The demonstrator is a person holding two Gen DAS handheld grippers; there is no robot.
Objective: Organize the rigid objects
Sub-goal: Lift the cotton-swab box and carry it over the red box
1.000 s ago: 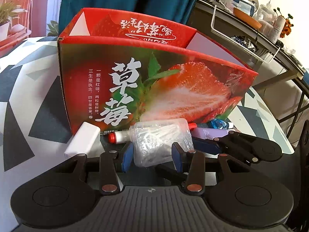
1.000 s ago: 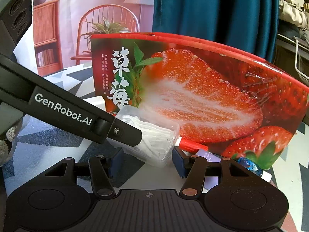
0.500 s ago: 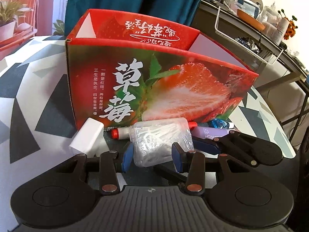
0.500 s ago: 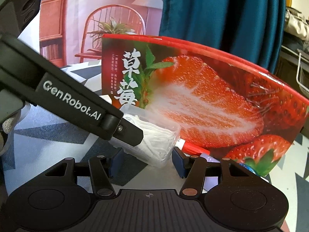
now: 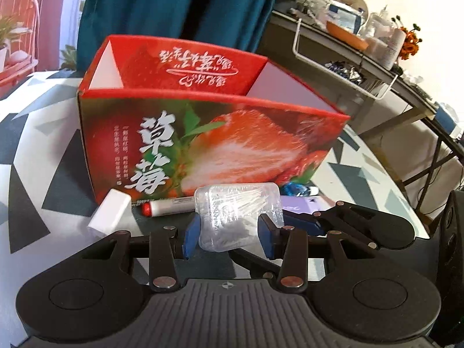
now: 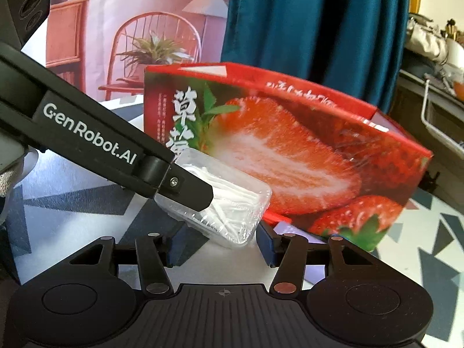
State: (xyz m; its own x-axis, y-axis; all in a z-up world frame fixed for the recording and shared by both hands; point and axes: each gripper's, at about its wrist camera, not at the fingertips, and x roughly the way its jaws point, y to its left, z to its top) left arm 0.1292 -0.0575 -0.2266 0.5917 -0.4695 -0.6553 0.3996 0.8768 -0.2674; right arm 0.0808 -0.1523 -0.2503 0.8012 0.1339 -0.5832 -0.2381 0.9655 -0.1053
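Note:
My left gripper is shut on a clear plastic box of white picks and holds it above the table in front of the open red strawberry box. In the right wrist view the same clear box hangs from the left gripper's finger. My right gripper is open and empty just below it. A red-capped marker, a white block, a purple item and a blue item lie at the strawberry box's foot.
The table has a grey, black and white triangle cloth. A dark side table with a wire rack stands at the right. A teal curtain hangs behind the strawberry box.
My left gripper has lifted the clear box off the table, and the strawberry box's open top now shows more. My right gripper has risen too and stays open.

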